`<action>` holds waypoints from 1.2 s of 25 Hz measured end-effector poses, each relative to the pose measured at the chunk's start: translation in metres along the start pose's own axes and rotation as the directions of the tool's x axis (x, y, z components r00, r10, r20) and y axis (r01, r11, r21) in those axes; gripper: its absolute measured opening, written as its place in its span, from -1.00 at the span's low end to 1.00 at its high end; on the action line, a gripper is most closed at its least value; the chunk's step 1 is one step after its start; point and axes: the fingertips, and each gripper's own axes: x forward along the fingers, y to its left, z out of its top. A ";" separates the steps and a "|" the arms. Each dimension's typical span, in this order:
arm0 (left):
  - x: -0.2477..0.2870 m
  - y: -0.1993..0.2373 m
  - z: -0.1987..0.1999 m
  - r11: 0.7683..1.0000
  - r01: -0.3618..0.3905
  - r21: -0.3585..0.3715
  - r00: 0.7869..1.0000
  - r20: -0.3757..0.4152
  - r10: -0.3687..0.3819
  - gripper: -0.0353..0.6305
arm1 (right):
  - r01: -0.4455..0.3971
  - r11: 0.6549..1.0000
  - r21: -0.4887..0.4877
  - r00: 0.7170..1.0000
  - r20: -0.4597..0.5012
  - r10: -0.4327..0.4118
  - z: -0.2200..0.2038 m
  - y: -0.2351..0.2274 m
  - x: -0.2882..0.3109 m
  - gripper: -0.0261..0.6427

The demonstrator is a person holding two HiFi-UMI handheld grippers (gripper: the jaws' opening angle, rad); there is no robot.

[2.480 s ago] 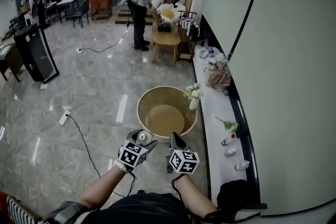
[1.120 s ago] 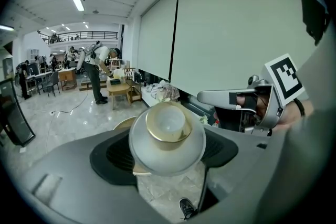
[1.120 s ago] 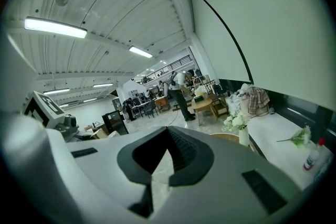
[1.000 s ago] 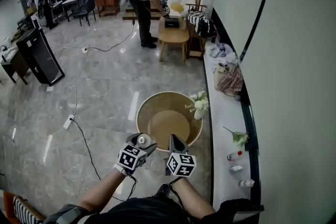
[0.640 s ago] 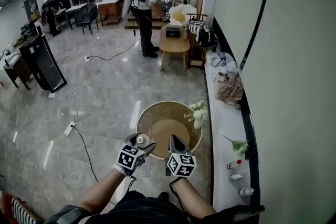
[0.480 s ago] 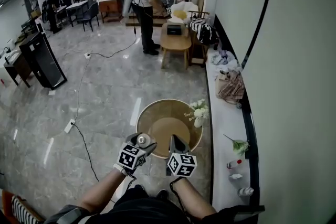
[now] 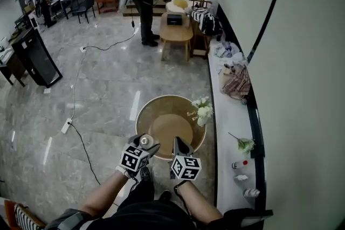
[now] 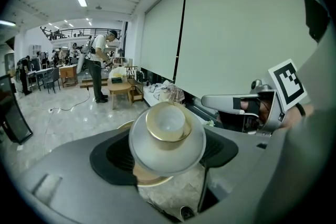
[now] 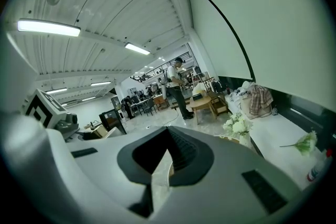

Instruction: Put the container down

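The container (image 8: 167, 136), a small frosted jar with a gold rim, is sitting clamped between the jaws of your left hand-held gripper (image 7: 144, 144). You are holding it over the floor at the near edge of the round table (image 7: 141, 116). It is looking light, hard, slippery and probably breakable, so gripping its sides is suiting it. Your right hand-held gripper (image 7: 179, 147) is hanging closed and empty. No label or writing is showing on the container.

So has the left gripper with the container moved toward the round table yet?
No. The left gripper, shut on the container, still sits at the near-left rim of the round table, as before.
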 end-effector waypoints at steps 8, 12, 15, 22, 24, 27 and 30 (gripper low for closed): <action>0.030 0.037 0.025 0.999 0.045 0.019 0.999 -0.003 -0.045 0.13 | 0.035 0.999 -0.004 0.999 -0.008 -0.035 0.012 -0.005 0.050 -0.90; 0.040 0.070 0.039 0.998 0.051 0.022 0.999 -0.006 -0.051 0.13 | 0.036 0.999 -0.012 0.999 -0.011 -0.036 0.021 0.006 0.084 -0.90; 0.049 0.095 0.051 0.998 0.053 0.025 0.999 -0.002 -0.053 0.13 | 0.038 0.999 -0.017 0.999 -0.011 -0.038 0.029 0.011 0.110 -0.90; 0.067 0.146 0.064 0.997 0.066 0.035 0.998 -0.008 -0.066 0.13 | 0.069 0.997 -0.022 0.997 -0.018 -0.069 0.038 0.020 0.156 -0.90; 0.072 0.156 0.064 0.997 0.076 0.031 0.997 -0.013 -0.076 0.13 | 0.087 0.996 -0.021 0.996 -0.024 -0.088 0.037 0.019 0.165 -0.90; 0.080 0.166 0.063 0.995 0.102 0.025 0.995 -0.026 -0.101 0.13 | 0.113 0.994 -0.011 0.993 -0.030 -0.113 0.035 0.018 0.176 -0.90; 0.091 0.169 0.060 0.993 0.120 0.022 0.992 -0.044 -0.119 0.13 | 0.125 0.992 -0.002 0.991 -0.048 -0.125 0.030 0.015 0.184 -0.90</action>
